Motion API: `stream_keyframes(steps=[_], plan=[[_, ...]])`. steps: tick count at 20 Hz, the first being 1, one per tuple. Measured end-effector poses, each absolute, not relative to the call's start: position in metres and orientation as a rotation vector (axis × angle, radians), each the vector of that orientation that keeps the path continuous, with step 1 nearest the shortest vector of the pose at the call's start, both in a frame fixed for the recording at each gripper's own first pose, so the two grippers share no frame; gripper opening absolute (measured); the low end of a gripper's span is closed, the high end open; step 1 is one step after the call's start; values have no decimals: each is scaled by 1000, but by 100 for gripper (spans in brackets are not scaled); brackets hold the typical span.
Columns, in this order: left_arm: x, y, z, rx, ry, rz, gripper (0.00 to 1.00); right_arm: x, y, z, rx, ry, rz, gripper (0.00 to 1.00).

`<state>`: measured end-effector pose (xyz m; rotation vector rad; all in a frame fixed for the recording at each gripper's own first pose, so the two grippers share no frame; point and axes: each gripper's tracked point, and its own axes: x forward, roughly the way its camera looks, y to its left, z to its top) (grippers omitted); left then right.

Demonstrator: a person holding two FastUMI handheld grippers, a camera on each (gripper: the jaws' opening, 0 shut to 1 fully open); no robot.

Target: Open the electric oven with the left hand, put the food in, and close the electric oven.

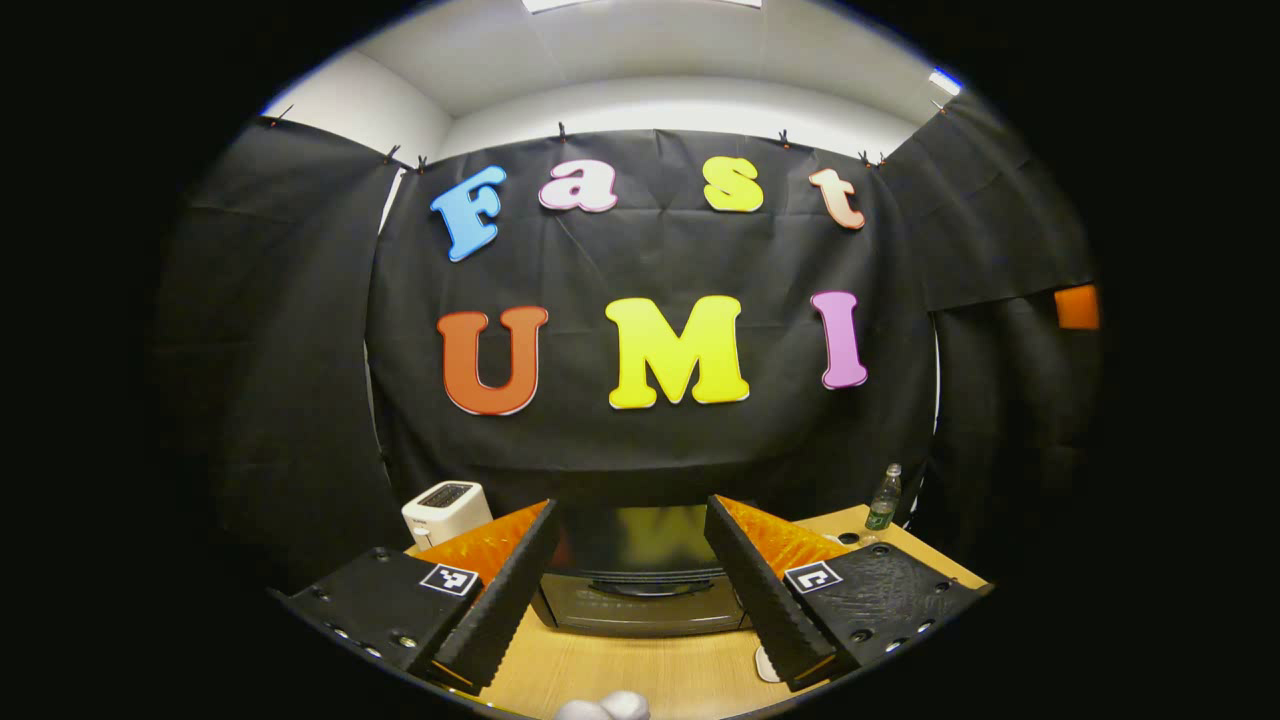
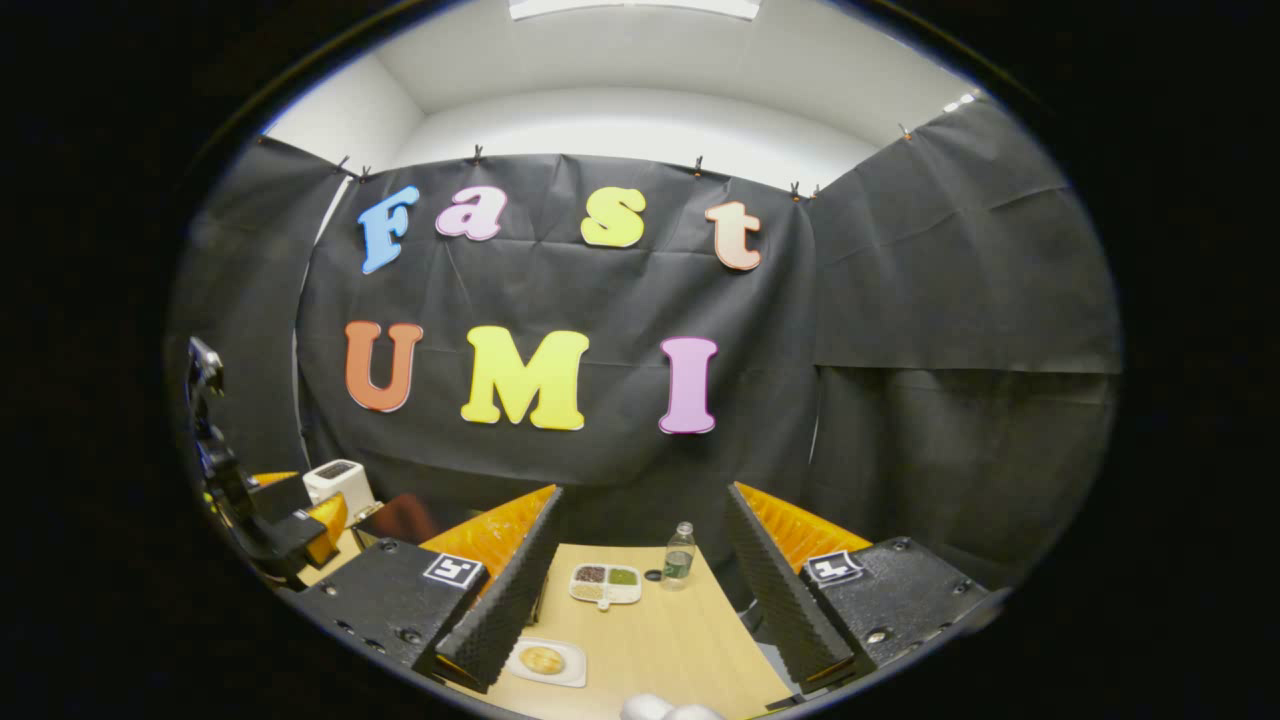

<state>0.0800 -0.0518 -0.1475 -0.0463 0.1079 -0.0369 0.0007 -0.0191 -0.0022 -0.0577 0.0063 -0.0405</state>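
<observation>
The electric oven [image 1: 640,580] is a dark box with a glass door and a curved handle, standing on the wooden table straight ahead in the left gripper view. My left gripper [image 1: 632,590] is open, its fingers framing the oven from a short way off. In the right gripper view, a round golden piece of food [image 2: 542,659] lies on a white plate [image 2: 572,672] close to the left finger. My right gripper [image 2: 640,600] is open above the table with nothing between its fingers. The left gripper [image 2: 290,520] appears at the far left of that view.
A white toaster [image 1: 446,511] stands left of the oven. A small water bottle [image 2: 679,553] and a white divided dish [image 2: 606,584] with several fillings sit toward the table's far end. The table's wooden edge [image 2: 740,640] runs close on the right.
</observation>
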Motion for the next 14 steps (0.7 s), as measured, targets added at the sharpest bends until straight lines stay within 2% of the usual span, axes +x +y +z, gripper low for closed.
stream_keyframes(steps=[4, 5, 12, 14], plan=[[110, -77, -200, -58, 140, -81, 98, -3, -30, -6, -68, 28, -74, 100], [119, -78, -216, -68, 170, -73, 95, -3, -35, -10, -74, 34, -85, 100], [161, -77, -282, -75, 286, -52, 95, 1, -45, -17, -100, 71, -127, 100], [166, -76, -295, -71, 306, -52, 88, 3, -48, -20, -99, 74, -132, 100]])
